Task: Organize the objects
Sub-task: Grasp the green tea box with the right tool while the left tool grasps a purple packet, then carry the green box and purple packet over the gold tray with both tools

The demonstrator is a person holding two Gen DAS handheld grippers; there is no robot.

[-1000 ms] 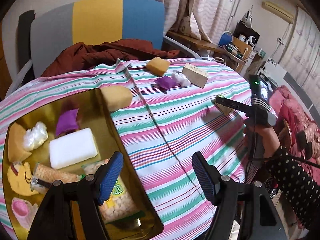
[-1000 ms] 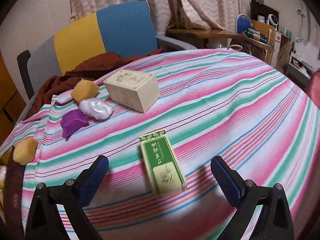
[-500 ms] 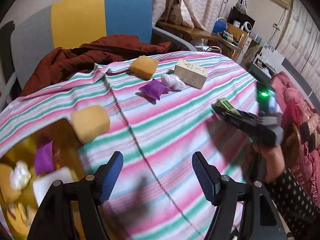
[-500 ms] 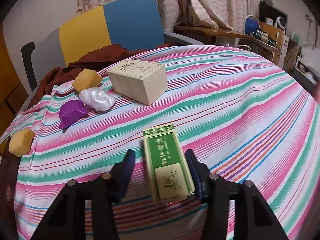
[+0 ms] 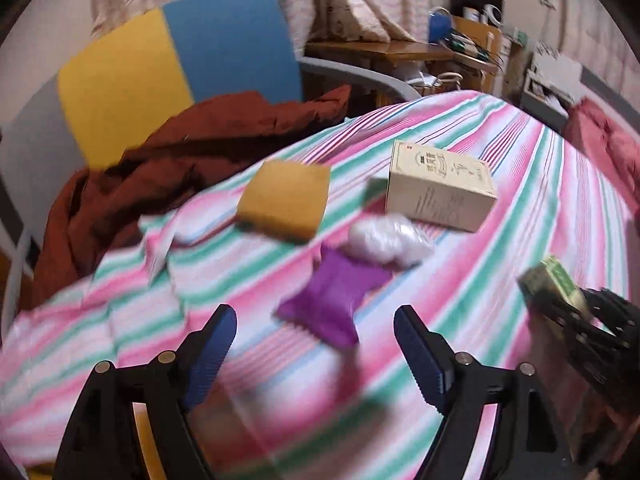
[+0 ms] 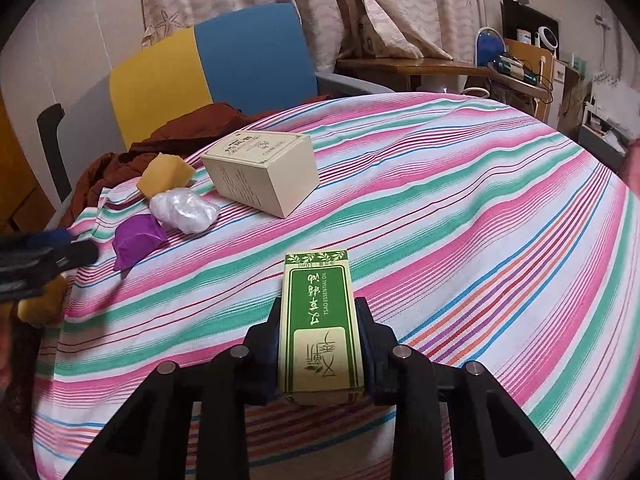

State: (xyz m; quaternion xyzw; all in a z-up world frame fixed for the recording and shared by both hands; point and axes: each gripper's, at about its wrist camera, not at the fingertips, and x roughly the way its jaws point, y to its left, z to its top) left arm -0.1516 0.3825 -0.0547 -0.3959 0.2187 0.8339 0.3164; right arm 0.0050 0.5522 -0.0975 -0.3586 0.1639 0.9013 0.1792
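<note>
Your right gripper (image 6: 320, 354) has its fingers clamped on the green box (image 6: 318, 328), having just closed on it low over the striped cloth (image 6: 460, 240) that covers the round tabletop. Your left gripper (image 5: 316, 348), fingers just opened wide apart with nothing between them, hangs above the purple packet (image 5: 334, 300), which lies touching the white wad (image 5: 384, 240), with the yellow sponge (image 5: 286, 200) and the cream box (image 5: 440, 192) near. Behind the tabletop stands a yellow-and-blue chair (image 6: 208, 72) with a rust-brown cloth (image 5: 180, 168) heaped on it, then patterned curtains (image 6: 360, 0) and a cluttered wooden desk (image 6: 440, 68).
</note>
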